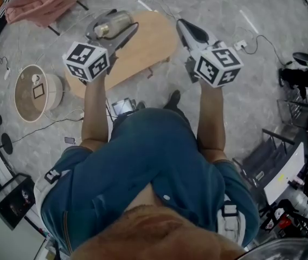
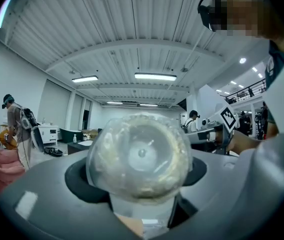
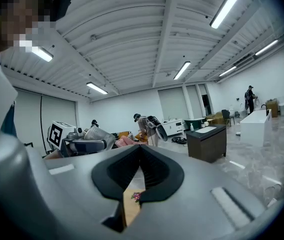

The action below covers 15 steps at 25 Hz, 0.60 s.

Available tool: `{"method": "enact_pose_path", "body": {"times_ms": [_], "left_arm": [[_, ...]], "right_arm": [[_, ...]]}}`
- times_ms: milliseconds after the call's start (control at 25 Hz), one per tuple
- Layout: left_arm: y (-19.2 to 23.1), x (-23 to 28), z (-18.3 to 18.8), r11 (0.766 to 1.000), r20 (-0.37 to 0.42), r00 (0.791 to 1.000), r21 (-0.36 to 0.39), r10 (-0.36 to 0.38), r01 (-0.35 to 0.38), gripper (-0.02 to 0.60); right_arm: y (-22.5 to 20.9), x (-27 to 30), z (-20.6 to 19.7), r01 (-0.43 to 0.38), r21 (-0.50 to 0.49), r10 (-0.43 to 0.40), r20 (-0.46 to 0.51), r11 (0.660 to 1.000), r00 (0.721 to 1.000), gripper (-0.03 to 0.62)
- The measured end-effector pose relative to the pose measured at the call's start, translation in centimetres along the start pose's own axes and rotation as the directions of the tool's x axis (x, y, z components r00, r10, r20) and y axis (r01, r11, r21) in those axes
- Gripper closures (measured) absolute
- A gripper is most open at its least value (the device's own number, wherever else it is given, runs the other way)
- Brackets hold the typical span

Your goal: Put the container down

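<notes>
1. We note the left tool (image 1: 123, 29) clamped wide around the clear container (image 2: 139, 156). The right tool (image 3: 141, 150) is closed and empty.
2. The container lies level, long axis along the tool, over the counter's (image 1: 156, 45) left end. We judge it goes straight down.

An oval wooden table (image 1: 148, 42) stands on grey marbled floor (image 1: 251, 96). A pink cloth (image 1: 40, 4) lies at the upper left. A round wood-topped stool (image 1: 32, 93) sits left of the table and a white power strip (image 1: 239, 45) right of it. A dark cabinet (image 3: 207, 143) stands farther off.
</notes>
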<state>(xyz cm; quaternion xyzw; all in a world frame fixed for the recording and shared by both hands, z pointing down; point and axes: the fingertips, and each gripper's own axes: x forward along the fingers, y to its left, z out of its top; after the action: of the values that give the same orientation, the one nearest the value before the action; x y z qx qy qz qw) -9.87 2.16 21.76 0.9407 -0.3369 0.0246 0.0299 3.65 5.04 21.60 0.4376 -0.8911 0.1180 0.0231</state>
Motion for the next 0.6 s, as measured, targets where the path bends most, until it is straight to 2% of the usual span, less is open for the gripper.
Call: {"method": "enact_pose_path", "body": {"times_ms": [320,600], "left_arm": [[2.2,4.2,-0.6,0.995,-0.015,0.995,-0.019,0.094,-0.094,0.252],[2.6,8.2,-0.9,0.981,-0.024,0.982,-0.031,0.189,-0.189,0.252]], "right_arm": [[-5.5,2.9,0.4,-0.082,0.012,0.082,-0.019,0.997,0.996,0.585],[-10.6,4.3,1.5,-0.167,0.009,0.167,-0.032,0.986,0.986,0.585]]}}
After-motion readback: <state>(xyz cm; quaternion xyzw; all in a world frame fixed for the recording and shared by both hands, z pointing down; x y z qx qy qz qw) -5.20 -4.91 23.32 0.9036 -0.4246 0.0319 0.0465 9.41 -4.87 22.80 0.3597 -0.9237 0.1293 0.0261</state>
